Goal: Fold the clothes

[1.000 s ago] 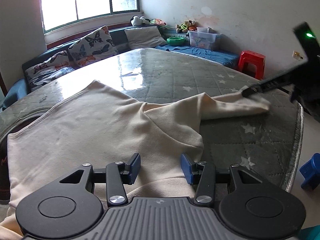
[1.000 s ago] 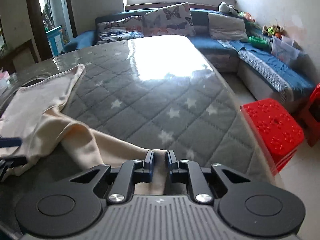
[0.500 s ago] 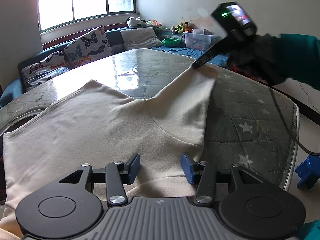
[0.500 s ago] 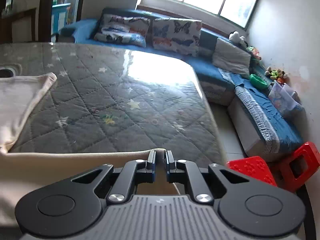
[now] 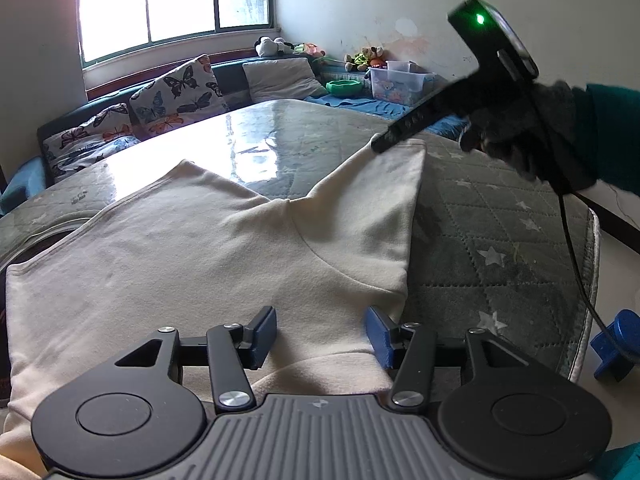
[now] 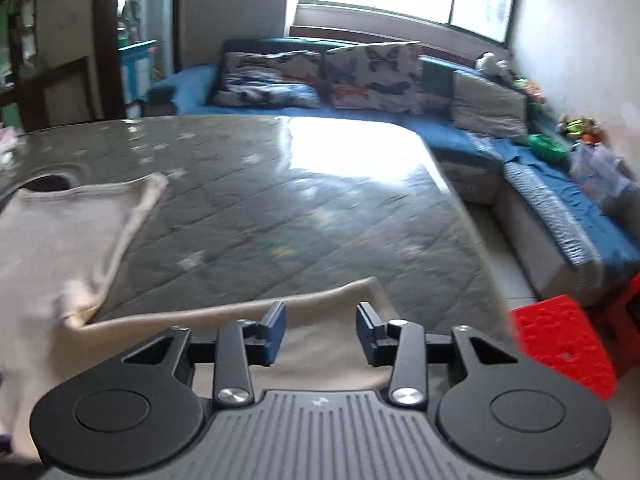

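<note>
Your left hand-held gripper (image 5: 321, 338) hangs low over the cream garment (image 5: 192, 256), with its two blue fingers spread wide and nothing between them; the cloth lies directly under and in front of it, on the quilted grey surface (image 5: 500, 240) with the star pattern. Your right hand-held gripper (image 6: 320, 334) also stands spread, and the end of the sleeve (image 6: 328, 300) lies flat just below and ahead of its fingers, not pinched by them. In the left wrist view the tips of this right tool sit at the far edge of the sleeve, ahead and to the right of your left one, so the sleeve is drawn out straight away from the body of the garment. I judge that the sleeve is laid so to take away the wrinkles and give a clean line for a fold, and that the left one waits near the shoulder seam to hold the body down or to take a corner. The garment is spread open and mostly flat, with no fold over the body that I can see. Whether the sleeve goes next across the body, the pictures do not settle. The right wrist view is a little blurred.
</note>
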Motion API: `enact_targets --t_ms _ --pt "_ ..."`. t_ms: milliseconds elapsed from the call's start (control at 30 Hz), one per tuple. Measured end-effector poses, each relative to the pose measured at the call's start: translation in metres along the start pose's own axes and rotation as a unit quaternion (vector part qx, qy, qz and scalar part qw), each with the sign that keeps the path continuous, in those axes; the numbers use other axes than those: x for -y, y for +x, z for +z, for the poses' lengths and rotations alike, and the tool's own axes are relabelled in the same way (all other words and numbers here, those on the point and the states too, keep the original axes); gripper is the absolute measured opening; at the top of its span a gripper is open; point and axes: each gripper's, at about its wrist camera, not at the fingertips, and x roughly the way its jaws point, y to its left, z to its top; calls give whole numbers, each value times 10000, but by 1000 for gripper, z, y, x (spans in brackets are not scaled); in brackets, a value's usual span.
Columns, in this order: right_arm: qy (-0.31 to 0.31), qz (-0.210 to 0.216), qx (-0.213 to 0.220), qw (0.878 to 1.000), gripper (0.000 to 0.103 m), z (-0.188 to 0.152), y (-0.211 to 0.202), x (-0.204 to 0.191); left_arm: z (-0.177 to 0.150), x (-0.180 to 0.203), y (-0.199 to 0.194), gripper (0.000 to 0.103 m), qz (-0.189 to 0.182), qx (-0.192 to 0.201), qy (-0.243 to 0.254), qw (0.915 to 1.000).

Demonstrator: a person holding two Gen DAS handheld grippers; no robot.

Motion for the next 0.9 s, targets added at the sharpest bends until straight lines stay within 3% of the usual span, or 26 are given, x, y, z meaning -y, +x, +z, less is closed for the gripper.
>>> enact_targets --t_ms 167,633,900 --pt "166 -20 -95 9998 56 -15 4 5 -3 -1 -3 53 -56 17 -38 10000" --pt "905 -322 32 9954 57 -61 -35 30 -22 2 -28 53 -325 62 -47 9994" --pt "801 -466 1 9957 57 -77 -63 23 -29 4 -42 54 -402 79 -203 9990"
